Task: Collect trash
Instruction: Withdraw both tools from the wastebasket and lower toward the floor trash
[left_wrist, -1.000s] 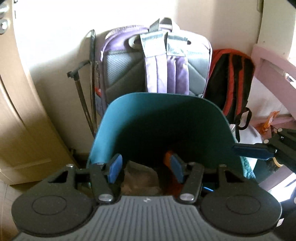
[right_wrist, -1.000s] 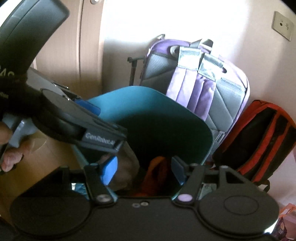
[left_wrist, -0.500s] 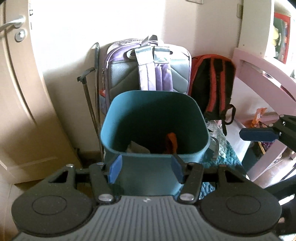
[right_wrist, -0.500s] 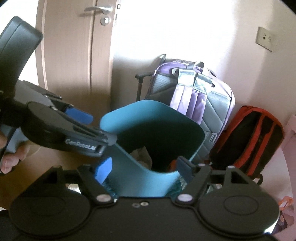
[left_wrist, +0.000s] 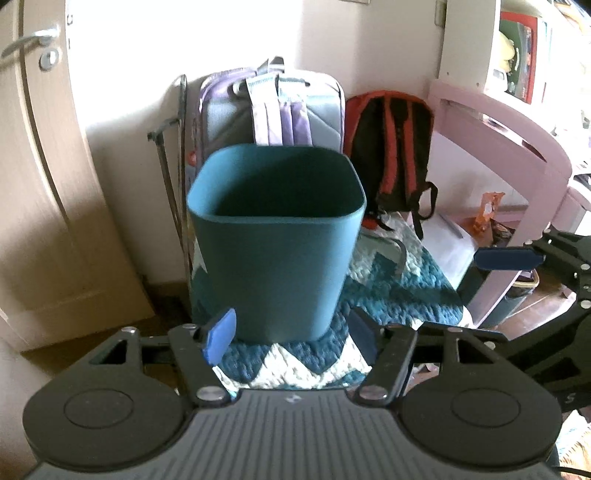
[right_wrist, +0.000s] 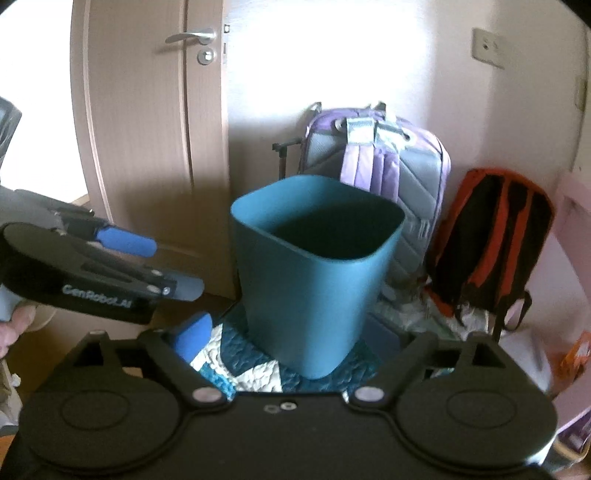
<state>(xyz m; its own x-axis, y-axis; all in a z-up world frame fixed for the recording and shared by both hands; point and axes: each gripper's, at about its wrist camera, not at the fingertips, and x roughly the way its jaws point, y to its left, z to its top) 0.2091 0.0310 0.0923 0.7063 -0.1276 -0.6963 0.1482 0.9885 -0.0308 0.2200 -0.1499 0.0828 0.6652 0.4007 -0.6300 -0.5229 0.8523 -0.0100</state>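
- The teal bin (left_wrist: 275, 243) stands upright on a blue-and-white zigzag mat (left_wrist: 402, 291), close to the wall, so its open mouth faces up and trash can be dropped straight in.
- Its inside is dark from both wrist views; I cannot tell what trash lies in it, if any.
- The left gripper (left_wrist: 293, 328) sits low in front of the bin. Its jaws are opening, with nothing between them; the bin's base shows beyond the gap, apart from the pads.
- The right gripper (right_wrist: 293, 334) also faces the bin, from a little to its right. Its jaws are opening and stand wide, empty; the far pad is blurred, so its exact edge is hard to place.
- Both claws being empty suggests, as a judgement, that each is free for the next piece of trash.
- 2 backpacks lean on the wall behind the bin: a purple one (left_wrist: 273, 107) directly behind it and a red-and-black one (left_wrist: 391, 147) beside that, out of the way of the bin's mouth.
- An orange wrapper (left_wrist: 488, 212) sits by the pink furniture (left_wrist: 517, 147), well apart from the bin; it may be trash to collect.
- A door (right_wrist: 147, 147) stands to the left.
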